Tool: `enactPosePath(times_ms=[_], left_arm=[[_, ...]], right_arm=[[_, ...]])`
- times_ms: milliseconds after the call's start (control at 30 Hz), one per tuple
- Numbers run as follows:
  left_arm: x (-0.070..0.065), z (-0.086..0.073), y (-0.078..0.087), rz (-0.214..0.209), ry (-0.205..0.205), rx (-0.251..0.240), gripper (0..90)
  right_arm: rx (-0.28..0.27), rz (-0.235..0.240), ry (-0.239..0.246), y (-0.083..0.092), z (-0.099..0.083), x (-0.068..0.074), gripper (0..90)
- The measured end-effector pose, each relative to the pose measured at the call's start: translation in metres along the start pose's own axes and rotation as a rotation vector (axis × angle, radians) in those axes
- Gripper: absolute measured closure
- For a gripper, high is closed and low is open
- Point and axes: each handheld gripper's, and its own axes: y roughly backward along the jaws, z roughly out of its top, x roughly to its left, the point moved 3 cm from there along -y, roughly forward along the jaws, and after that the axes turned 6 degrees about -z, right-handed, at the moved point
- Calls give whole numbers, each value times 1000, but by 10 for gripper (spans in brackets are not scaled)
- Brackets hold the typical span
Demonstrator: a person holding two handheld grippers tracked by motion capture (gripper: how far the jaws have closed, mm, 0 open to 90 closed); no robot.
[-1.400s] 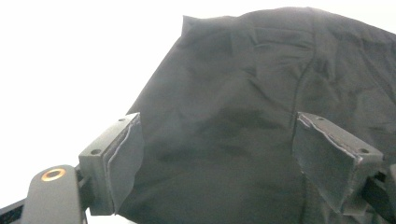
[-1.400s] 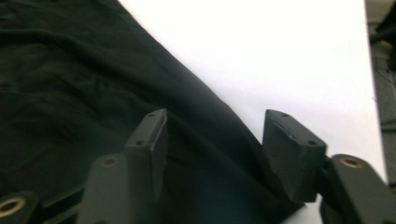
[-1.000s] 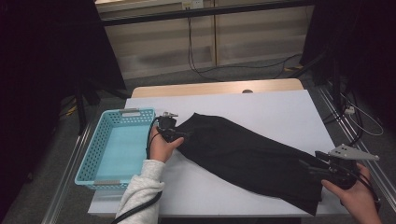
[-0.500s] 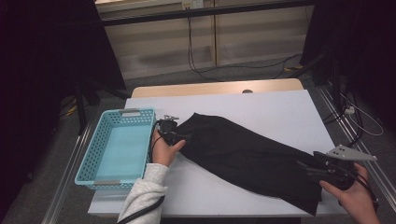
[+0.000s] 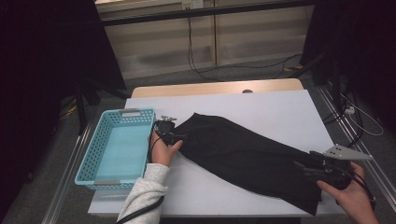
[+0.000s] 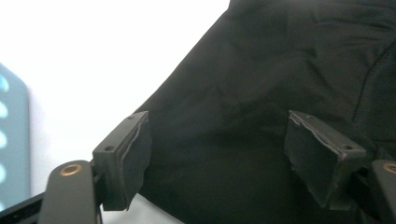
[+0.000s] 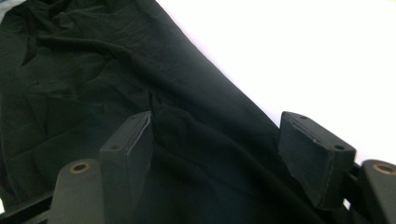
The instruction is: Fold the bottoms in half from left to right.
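The long black fabric garment (image 5: 247, 156) lies diagonally between the left gripper (image 5: 180, 137), jaws just narrowing yet unclamped, and the right gripper (image 5: 299, 165), jaws apart.

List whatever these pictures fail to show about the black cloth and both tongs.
- Black cloth: its near end, high view, sits behind the right tongs.
- Left tongs: pads' contact, high view, too small.
- Cloth's outline: both gripper views, cut off by edges.
- Garment type: indistinct.

Blue basket (image 5: 100, 161) blocks table's left; bare tabletop (image 5: 280, 112) beyond black cloth (image 5: 247, 156).
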Motion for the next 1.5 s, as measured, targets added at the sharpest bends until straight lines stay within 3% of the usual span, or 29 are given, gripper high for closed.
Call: enactPosePath(times_ms=[67,200,267,433,667,700,733,767,833,1000,1033,1200,1300,1400,1500], left_arm=[[-1,-1,-1,7,-26,3,226],[-5,0,-3,10,-23,2,231],[-6,0,-5,1,-17,-12,186],[-5,1,-9,29,-38,-24,141],[-4,7,-15,16,-44,-38,84],[-5,9,-15,-17,-43,-68,94],[-5,10,-14,-15,-38,-81,134],[-4,11,-14,14,-44,-68,142],[1,10,-19,17,-16,-61,90],[6,10,-24,25,-68,-62,72],[7,10,-24,21,-48,-67,67],[8,11,-25,25,-56,-62,76],[8,11,-20,21,-32,-65,183],[6,10,-15,5,-10,-56,404],[3,10,-12,-11,10,-39,548]], right_arm=[[2,4,-5,-1,0,0,269],[1,10,0,-1,0,3,269],[4,13,8,-2,1,4,269],[3,21,6,-3,0,5,269],[5,28,12,-5,0,6,264],[6,29,9,-5,0,7,264],[6,30,12,-6,0,7,263],[6,31,12,-6,0,7,262],[10,35,10,-7,0,8,262],[10,39,14,-8,-1,9,257],[10,38,15,-9,-1,9,257],[15,44,22,-10,-1,11,257],[14,46,26,-11,-1,11,257],[14,44,28,-10,0,12,257],[12,44,27,-10,1,11,257]])
